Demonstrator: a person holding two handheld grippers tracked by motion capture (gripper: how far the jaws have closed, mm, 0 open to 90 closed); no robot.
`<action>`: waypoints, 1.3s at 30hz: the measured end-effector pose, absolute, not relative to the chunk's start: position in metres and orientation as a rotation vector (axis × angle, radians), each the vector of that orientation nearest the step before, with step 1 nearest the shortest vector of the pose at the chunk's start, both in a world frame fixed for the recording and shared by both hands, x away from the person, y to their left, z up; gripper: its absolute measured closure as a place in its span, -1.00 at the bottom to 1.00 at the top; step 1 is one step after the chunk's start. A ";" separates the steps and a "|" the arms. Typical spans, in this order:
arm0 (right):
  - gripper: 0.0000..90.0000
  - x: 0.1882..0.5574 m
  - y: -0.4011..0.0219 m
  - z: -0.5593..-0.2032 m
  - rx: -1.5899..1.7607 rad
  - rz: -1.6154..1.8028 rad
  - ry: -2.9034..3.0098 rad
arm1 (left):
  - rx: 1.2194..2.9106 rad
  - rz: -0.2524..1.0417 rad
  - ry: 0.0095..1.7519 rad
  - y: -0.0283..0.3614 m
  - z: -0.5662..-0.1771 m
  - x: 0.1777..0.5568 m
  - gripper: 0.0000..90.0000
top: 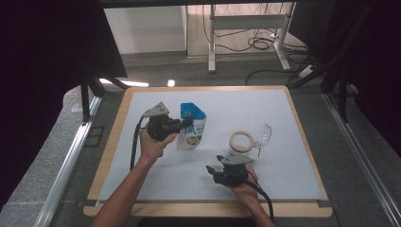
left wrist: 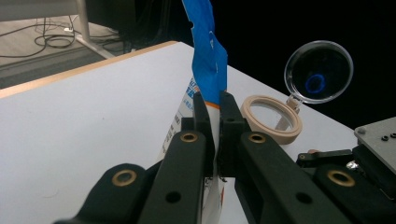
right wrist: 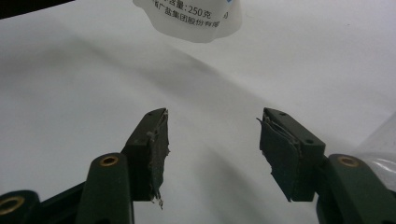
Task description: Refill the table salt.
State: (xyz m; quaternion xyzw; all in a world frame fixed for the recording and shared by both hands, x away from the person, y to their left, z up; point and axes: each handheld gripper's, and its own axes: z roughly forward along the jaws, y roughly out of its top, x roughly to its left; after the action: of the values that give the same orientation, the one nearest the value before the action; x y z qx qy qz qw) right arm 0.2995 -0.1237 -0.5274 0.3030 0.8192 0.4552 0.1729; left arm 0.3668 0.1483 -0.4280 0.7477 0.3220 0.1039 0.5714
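A soft plastic pouch (top: pixel 192 128), blue at its torn-looking top and white below with printed green lettering and a small picture, stands upright near the middle of a pale matte sheet (top: pixel 156 179) laid over a wood-edged table (top: pixel 111 142). The left gripper (top: pixel 181 124) pinches the pouch's left edge: in the left gripper view its two black, angular jaws are clenched on the thin film just under the blue band (left wrist: pixel 208 56), the pads pressed flat against either side of the pouch (left wrist: pixel 187 112). To the right of the pouch, apart from it, lies a beige ring-shaped roll of tape (top: pixel 241 140), flat on the sheet, and just beside the roll, at its right, rests a clear stemmed glass (top: pixel 263 136) tipped on its side, its round rim glinting. The right gripper (top: pixel 211 172) hovers low over the near part of the sheet, nearer the person than the tape; in the right gripper view its jaws stand apart, released, with nothing between the worn, frayed grey pads (right wrist: pixel 161 140) but bare sheet, and the pouch's rounded white bottom (right wrist: pixel 191 21) sits farther off ahead.
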 end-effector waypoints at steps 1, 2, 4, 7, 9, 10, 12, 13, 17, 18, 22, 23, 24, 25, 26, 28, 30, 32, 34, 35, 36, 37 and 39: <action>-0.06 0.300 -0.124 -0.527 0.856 1.290 2.323 | 1.756 0.245 0.754 0.148 -0.428 0.367 1.00; -0.07 0.300 -0.124 -0.528 0.858 1.290 2.323 | 1.756 0.242 0.754 0.147 -0.429 0.366 1.00; -0.07 0.300 -0.123 -0.528 0.859 1.291 2.321 | 1.758 0.240 0.755 0.146 -0.429 0.366 1.00; -0.07 0.301 -0.124 -0.527 0.860 1.293 2.318 | 1.758 0.236 0.752 0.144 -0.430 0.366 1.00; -0.08 0.301 -0.124 -0.527 0.860 1.292 2.317 | 1.757 0.233 0.748 0.143 -0.429 0.365 1.00; -0.08 0.301 -0.124 -0.527 0.860 1.291 2.318 | 1.759 0.234 0.745 0.142 -0.429 0.365 1.00; -0.08 0.301 -0.123 -0.527 0.862 1.294 2.315 | 1.758 0.234 0.742 0.141 -0.428 0.364 1.00; -0.08 0.301 -0.123 -0.527 0.862 1.295 2.313 | 1.758 0.234 0.741 0.140 -0.428 0.363 1.00; -0.10 0.302 -0.122 -0.527 0.869 1.297 2.304 | 1.754 0.229 0.735 0.138 -0.426 0.362 1.00; -0.10 0.302 -0.122 -0.526 0.873 1.295 2.302 | 1.755 0.227 0.733 0.138 -0.426 0.361 1.00; -0.11 0.302 -0.120 -0.526 0.869 1.293 2.303 | 1.754 0.221 0.726 0.135 -0.424 0.360 1.00; -0.11 0.302 -0.119 -0.526 0.859 1.293 2.302 | 1.754 0.221 0.723 0.135 -0.423 0.359 1.00; -0.11 0.302 -0.118 -0.525 0.860 1.290 2.304 | 1.754 0.220 0.720 0.134 -0.422 0.359 1.00; -0.11 0.302 -0.117 -0.525 0.857 1.292 2.304 | 1.755 0.219 0.717 0.134 -0.421 0.358 1.00; -0.11 0.302 -0.116 -0.525 0.858 1.289 2.306 | 1.754 0.220 0.716 0.133 -0.421 0.358 1.00; -0.11 0.302 -0.114 -0.525 0.853 1.290 2.304 | 1.754 0.221 0.711 0.131 -0.419 0.357 1.00; -0.12 0.303 -0.112 -0.525 0.853 1.294 2.304 | 1.754 0.219 0.707 0.130 -0.419 0.356 1.00; -0.12 0.304 -0.110 -0.525 0.852 1.294 2.302 | 1.754 0.218 0.705 0.129 -0.418 0.355 1.00; -0.13 0.306 -0.108 -0.525 0.863 1.295 2.294 | 1.754 0.214 0.701 0.127 -0.417 0.354 1.00; -0.13 0.307 -0.107 -0.525 0.869 1.302 2.293 | 1.753 0.213 0.700 0.127 -0.417 0.353 1.00; -0.13 0.308 -0.105 -0.525 0.868 1.303 2.291 | 1.752 0.208 0.698 0.127 -0.417 0.353 1.00; -0.14 0.308 -0.103 -0.525 0.869 1.303 2.291 | 1.751 0.208 0.696 0.126 -0.416 0.352 1.00; -0.14 0.309 -0.100 -0.525 0.865 1.297 2.294 | 1.749 0.206 0.692 0.125 -0.415 0.351 1.00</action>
State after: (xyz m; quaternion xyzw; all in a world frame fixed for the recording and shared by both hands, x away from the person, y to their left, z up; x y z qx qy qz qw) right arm 0.3091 -0.0996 -0.5248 0.3065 0.8131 0.4597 0.1833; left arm 0.3509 0.1246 -0.4154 0.7499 0.2964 0.0884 0.5848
